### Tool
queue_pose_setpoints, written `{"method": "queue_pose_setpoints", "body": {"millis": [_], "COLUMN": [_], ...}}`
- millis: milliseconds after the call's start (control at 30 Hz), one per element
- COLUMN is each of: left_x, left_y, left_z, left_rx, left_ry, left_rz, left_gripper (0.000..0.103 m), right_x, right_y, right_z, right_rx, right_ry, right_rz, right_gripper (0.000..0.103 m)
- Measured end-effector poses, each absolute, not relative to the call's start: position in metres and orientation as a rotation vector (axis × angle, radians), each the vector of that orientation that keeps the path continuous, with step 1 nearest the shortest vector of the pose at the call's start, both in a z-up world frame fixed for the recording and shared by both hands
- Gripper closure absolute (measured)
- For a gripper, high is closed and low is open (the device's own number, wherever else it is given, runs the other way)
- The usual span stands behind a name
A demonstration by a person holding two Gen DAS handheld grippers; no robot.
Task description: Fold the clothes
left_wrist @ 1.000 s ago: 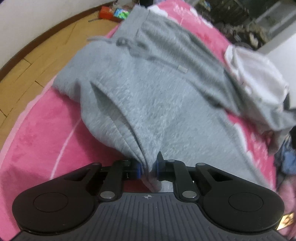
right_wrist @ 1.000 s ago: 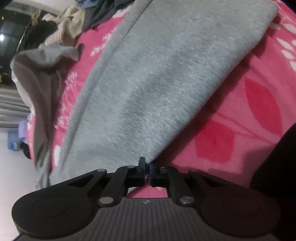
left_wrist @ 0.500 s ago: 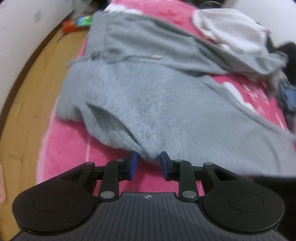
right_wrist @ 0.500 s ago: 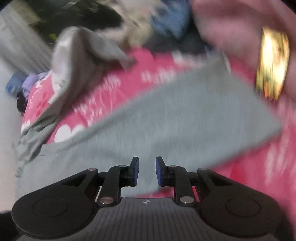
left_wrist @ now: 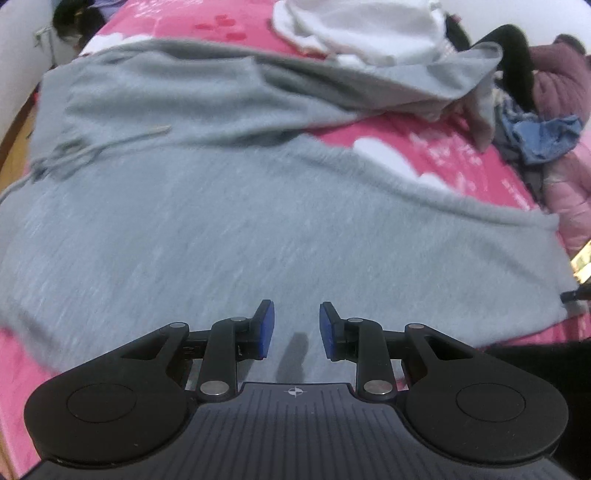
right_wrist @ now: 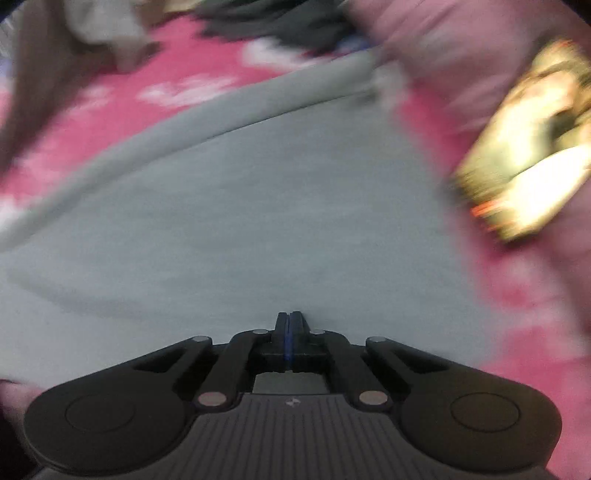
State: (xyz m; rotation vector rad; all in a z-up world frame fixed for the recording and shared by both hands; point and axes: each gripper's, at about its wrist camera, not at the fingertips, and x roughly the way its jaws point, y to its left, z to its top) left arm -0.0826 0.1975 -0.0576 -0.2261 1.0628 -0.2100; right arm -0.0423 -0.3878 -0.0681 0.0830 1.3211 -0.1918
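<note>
Grey sweatpants [left_wrist: 258, 229] lay spread flat over the pink bed cover [left_wrist: 436, 147], directly ahead of and under both sets of jaws, probably laid out so for the next fold. Waist end with the drawstring [left_wrist: 110, 142] seen far left of the left gripper [left_wrist: 293, 328]; one leg reaching out to the right of it.

Left gripper: jaws parted by a moderate gap, blue pads [left_wrist: 266, 328] bare, nothing between them, only the cloth below. Hovered above the fabric and held nothing, as far as could be judged.

Right gripper [right_wrist: 290, 334]: jaws pressed fully together, no cloth visible between them; the same sweatpants [right_wrist: 240, 221] just ahead. View strongly blurred.

Beyond the jaws: a white garment [left_wrist: 369, 33] far ahead, a blue garment [left_wrist: 543, 136] and a pink padded jacket [left_wrist: 569, 206] to the right, likely waiting for folding. A shiny gold package [right_wrist: 528, 162] lay to the right of the right jaws.

No brand, label or writing readable; print on the package too blurred.
</note>
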Motion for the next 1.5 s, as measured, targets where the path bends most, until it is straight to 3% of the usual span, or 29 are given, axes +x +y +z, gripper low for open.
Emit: {"method": "queue_pose_setpoints", "body": {"millis": [167, 400, 467, 567, 667, 767, 933, 1033, 1067, 1300, 1500], "left_x": [-0.05, -0.012, -0.006, 0.001, 0.009, 0.023, 0.036, 0.04, 0.04, 0.043, 0.045], "left_y": [0.161, 0.085, 0.076, 0.071, 0.066, 0.057, 0.044, 0.037, 0.034, 0.017, 0.013], "left_z": [-0.061, -0.084, -0.089, -0.089, -0.088, -0.094, -0.103, -0.102, -0.1, -0.1, -0.096], "left_rx": [-0.191, -0.131, -0.122, -0.128, -0.129, -0.118, -0.102, -0.086, -0.079, -0.035, -0.047], "left_ry": [1.046, 1.027, 1.031, 1.02, 1.007, 1.004, 0.984, 0.978, 0.973, 0.972, 0.959], "left_rz": [-0.337, -0.514, -0.517, -0.517, -0.523, -0.508, -0.477, -0.469, -0.472, -0.474, -0.46], "left_gripper": [0.075, 0.075, 0.075, 0.075, 0.075, 0.075, 0.073, 0.071, 0.07, 0.069, 0.069], "right_x": [-0.033, 0.009, 0.017, 0.025, 0.016, 0.009, 0.027, 0.03, 0.031, 0.017, 0.006], "right_y": [-0.353, -0.241, -0.255, -0.329, -0.379, -0.377, -0.383, -0.407, -0.415, -0.424, -0.414], "right_z": [-0.026, -0.063, -0.079, -0.078, -0.068, -0.065, -0.088, -0.085, -0.084, -0.083, -0.077], "right_rx": [0.086, -0.13, -0.15, 0.086, 0.222, 0.28, 0.224, 0.167, 0.144, 0.218, 0.041], "right_ry": [1.115, 1.014, 1.025, 1.0, 0.948, 0.892, 0.897, 0.862, 0.85, 0.819, 0.74], "right_rz": [-0.003, 0.428, 0.364, 0.095, -0.118, -0.039, -0.118, -0.311, -0.376, -0.352, -0.547], "right_gripper": [0.097, 0.096, 0.1, 0.103, 0.091, 0.092, 0.1, 0.097, 0.091, 0.09, 0.088]}}
